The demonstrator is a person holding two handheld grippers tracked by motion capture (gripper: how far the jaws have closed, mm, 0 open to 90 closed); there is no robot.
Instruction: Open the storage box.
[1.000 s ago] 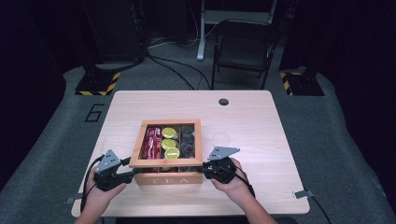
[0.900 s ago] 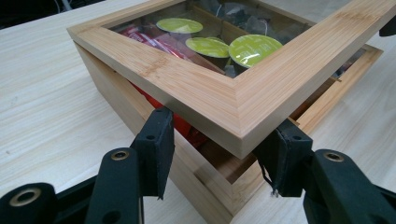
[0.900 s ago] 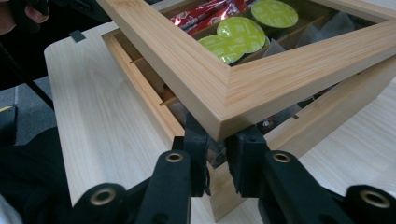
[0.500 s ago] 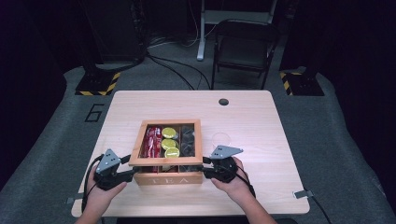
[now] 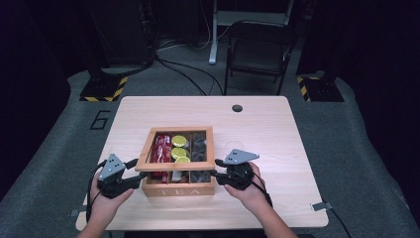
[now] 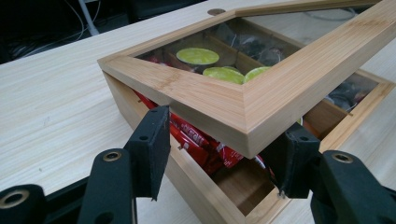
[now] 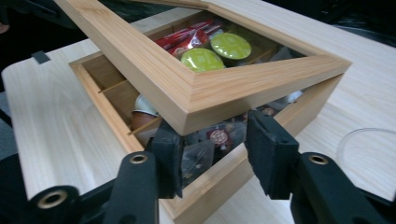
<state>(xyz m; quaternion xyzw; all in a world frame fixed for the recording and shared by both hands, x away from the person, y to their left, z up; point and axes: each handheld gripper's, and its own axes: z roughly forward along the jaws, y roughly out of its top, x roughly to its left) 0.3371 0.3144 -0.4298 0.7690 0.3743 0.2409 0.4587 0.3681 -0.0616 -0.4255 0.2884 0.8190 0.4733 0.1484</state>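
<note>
Both grippers, left [image 5: 132,171] and right [image 5: 218,174], have just been opening, jaws straddling the lifted corners of the glass-paned bamboo lid [image 5: 178,148], unclamped.

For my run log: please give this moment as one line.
box lid: lifted at front | left gripper: open under lid corner | right gripper: open under other corner
</note>
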